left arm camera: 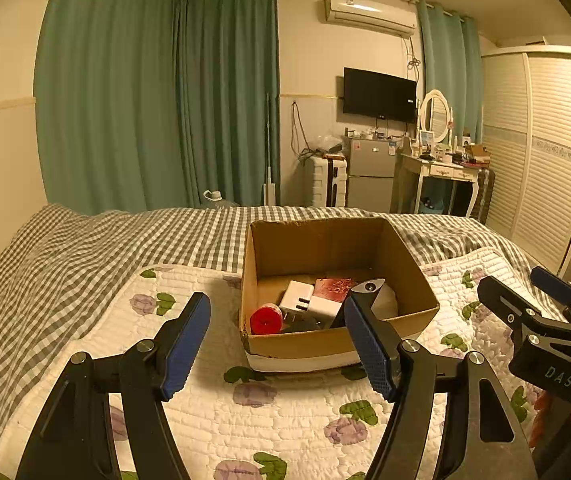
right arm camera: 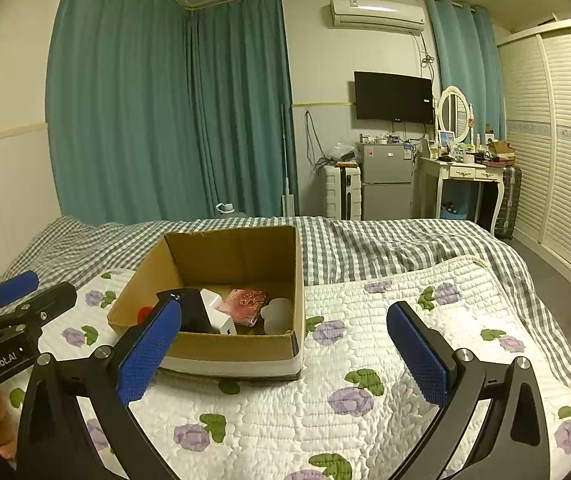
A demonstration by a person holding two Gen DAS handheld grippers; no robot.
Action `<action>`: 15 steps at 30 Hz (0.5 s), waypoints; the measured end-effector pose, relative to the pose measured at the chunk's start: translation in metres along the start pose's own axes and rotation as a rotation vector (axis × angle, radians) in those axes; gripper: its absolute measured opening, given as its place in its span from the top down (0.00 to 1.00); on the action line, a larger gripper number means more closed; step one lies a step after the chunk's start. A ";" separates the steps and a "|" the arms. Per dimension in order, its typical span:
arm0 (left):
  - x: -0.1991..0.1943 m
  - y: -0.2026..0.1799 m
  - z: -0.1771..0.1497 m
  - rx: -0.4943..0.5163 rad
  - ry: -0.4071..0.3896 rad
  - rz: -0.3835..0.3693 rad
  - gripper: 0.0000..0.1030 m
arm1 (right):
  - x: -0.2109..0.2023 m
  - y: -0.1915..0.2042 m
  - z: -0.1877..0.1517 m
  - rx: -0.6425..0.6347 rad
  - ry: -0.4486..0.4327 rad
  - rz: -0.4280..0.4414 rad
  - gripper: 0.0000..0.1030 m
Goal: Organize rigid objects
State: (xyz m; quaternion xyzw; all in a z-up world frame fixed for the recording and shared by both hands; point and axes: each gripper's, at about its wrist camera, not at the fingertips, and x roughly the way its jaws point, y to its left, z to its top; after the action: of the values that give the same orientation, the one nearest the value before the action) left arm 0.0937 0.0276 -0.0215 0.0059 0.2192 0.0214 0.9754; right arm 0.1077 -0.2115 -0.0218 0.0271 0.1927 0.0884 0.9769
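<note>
A white quilt (right arm camera: 365,340) printed with purple flowers and green leaves lies over a grey-and-white checked bedspread (right arm camera: 385,244) on the bed, under warm, dim light. Behind the bed hang long teal curtains (right arm camera: 145,120); further along the wall are an air conditioner (right arm camera: 377,14), a dark television (right arm camera: 393,98), a small grey fridge (right arm camera: 385,178) with a white suitcase (right arm camera: 339,190) beside it, and a white dressing table (right arm camera: 465,172) with an oval mirror (right arm camera: 453,114). Slatted white wardrobe doors (right arm camera: 557,140) fill the right side. A cardboard box (left arm camera: 405,256) sits open on the quilt, near the middle of the bed. Inside it lie a red round thing (left arm camera: 265,320), two white plug adapters (left arm camera: 297,296) touching each other, a reddish patterned packet (left arm camera: 335,288), a black wedge-shaped item (right arm camera: 191,308) and a pale rounded piece (right arm camera: 279,312) in the corner. The left gripper (left arm camera: 277,344) hangs just in front of the box with its blue pads spread wide, holding nothing. The right gripper (right arm camera: 285,344) hovers beside the box over the quilt, fingers likewise wide apart and empty.
</note>
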 end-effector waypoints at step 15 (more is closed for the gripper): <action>-0.002 0.000 0.000 0.002 0.000 0.000 0.30 | 0.000 0.001 -0.001 -0.007 0.007 0.000 0.00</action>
State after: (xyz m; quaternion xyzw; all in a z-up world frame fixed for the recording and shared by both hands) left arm 0.0916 0.0277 -0.0206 0.0066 0.2190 0.0211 0.9755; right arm 0.1071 -0.2106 -0.0227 0.0236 0.1955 0.0893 0.9763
